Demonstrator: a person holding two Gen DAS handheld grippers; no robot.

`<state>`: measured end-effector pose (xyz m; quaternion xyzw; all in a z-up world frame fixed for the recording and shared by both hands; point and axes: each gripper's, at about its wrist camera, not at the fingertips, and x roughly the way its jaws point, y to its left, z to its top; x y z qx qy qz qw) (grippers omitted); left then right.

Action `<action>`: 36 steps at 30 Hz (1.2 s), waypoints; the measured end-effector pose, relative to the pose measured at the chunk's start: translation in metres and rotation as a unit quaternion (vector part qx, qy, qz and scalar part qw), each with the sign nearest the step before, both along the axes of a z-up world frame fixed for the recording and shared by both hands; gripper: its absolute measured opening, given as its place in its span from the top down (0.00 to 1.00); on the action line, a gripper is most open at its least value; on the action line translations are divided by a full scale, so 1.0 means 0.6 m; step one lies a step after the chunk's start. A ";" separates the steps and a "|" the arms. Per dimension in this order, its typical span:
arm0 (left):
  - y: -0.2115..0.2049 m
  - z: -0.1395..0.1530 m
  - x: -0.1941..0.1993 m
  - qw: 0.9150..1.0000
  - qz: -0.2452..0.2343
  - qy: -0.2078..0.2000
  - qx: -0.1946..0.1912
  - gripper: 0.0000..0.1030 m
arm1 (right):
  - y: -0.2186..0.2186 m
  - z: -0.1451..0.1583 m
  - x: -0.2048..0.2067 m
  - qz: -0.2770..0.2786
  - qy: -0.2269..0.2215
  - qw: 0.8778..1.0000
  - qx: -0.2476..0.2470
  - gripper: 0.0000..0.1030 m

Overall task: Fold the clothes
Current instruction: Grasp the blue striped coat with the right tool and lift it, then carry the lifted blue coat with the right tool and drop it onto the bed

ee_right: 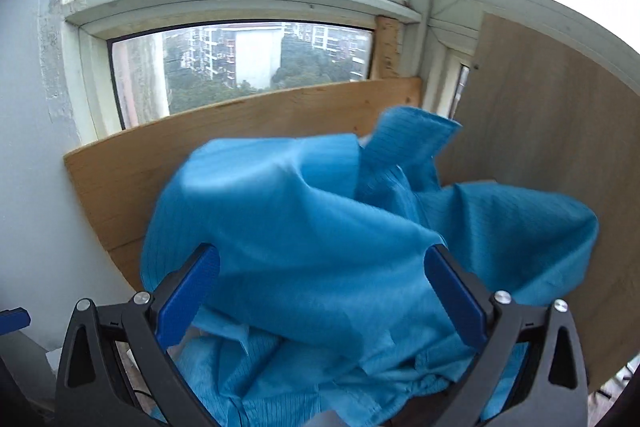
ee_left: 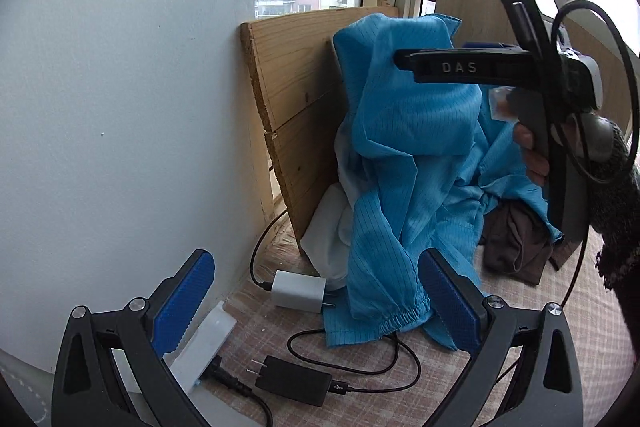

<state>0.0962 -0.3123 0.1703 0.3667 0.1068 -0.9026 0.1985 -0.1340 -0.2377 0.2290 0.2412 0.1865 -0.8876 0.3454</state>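
- Blue striped garment (ee_left: 400, 163) heaped against wooden board (ee_left: 296, 83), cuff draped near white charger (ee_left: 298, 291).
- Left claw (ee_left: 316, 307) spread apart, empty.
- Right claw (ee_right: 320, 299) spread apart, garment between fingers.

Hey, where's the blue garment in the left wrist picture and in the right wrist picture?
Left wrist view: blue garment hangs centre-right, draped down to the table, its elastic cuff near the white charger.
Right wrist view: blue garment fills the lower centre, across the open right gripper.
Shared landmark: the leaning wooden board behind it.
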 end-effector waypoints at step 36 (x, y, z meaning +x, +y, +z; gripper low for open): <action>0.216 -0.007 -0.087 0.976 -0.214 -0.030 -0.019 0.01 | 0.917 -0.142 0.384 -0.489 -0.221 0.843 -0.042 0.66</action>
